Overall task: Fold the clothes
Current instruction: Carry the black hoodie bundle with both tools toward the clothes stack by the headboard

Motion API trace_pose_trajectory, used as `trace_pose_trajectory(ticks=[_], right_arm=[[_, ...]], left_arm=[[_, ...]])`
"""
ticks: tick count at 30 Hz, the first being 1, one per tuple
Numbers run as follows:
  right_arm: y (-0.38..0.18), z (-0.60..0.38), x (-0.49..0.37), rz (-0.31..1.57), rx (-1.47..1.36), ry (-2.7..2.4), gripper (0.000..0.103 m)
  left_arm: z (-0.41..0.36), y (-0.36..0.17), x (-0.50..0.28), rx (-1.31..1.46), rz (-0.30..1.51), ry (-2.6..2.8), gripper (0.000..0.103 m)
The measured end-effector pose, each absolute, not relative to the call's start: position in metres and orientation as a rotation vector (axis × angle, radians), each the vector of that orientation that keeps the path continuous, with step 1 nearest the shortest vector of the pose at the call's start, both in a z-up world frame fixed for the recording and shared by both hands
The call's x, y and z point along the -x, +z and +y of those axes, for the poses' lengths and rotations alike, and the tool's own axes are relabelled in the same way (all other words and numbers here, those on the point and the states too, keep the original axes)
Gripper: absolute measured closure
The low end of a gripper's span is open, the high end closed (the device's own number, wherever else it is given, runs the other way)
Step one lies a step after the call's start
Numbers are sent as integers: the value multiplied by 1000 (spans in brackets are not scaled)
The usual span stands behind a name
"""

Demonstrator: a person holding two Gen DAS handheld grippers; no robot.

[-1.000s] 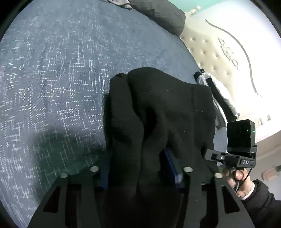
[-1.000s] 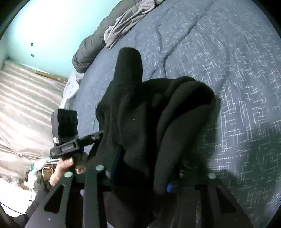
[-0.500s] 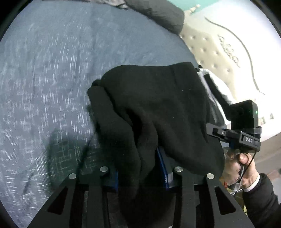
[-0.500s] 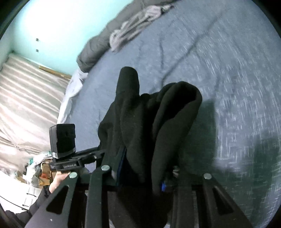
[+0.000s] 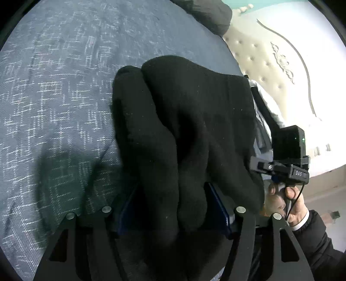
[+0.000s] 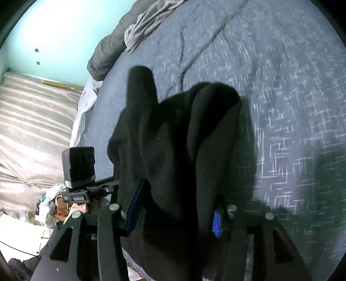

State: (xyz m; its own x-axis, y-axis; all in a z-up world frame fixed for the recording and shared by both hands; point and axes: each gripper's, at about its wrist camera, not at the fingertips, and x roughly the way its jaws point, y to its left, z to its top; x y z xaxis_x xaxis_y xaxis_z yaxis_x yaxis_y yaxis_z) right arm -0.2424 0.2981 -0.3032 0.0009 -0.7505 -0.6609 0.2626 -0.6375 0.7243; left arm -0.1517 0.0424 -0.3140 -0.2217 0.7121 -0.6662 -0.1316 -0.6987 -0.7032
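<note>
A black fleece garment [image 5: 194, 108] lies bunched on the blue patterned bedspread [image 5: 54, 97]. In the left wrist view one thick fold runs back between the blue pads [image 5: 218, 207] of my left gripper [image 5: 173, 207]. Its jaws are opening and the pads stand a little off the cloth. In the right wrist view the same garment [image 6: 173, 140] hangs through my right gripper [image 6: 176, 214]. Those jaws are opening too, with the cloth loose between the blue pads [image 6: 216, 222]. A sleeve end [image 6: 140, 86] sticks up at the far side.
A hand [image 5: 292, 201] holds the other tool at the bed's right side. A grey pillow [image 5: 212, 19] and a cream tufted headboard [image 5: 270, 64] lie beyond. Light and dark clothes [image 5: 266, 103] sit at the bed edge. A plastic-wrapped mattress [image 6: 32, 129] and floor clutter [image 6: 49, 205] are on the left.
Both pairs of jaws stand wider than half a second ago, with gaps showing beside the cloth. The garment has sunk onto the bedspread and spread a little.
</note>
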Motion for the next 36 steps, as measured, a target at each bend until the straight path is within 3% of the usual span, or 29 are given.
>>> trace_pose_trajectory(ticks=[8,10,22,36], right_arm=[[-291,307,239,-540,-1471,-1752,70],[-282,316,240,-573,-1435,-1760,73],[-178,404,257,-627,-1231,-1873,74],[-47,574,308,-590,-1071,-2105,74]], left_arm=[[41,-304,152,1422,-747,1963,66],[39,-295,150,1394,-759,1973,68],[96,-185,166,1222,-672,1998,68],[304,-66,241,1074,-558,1925,68]])
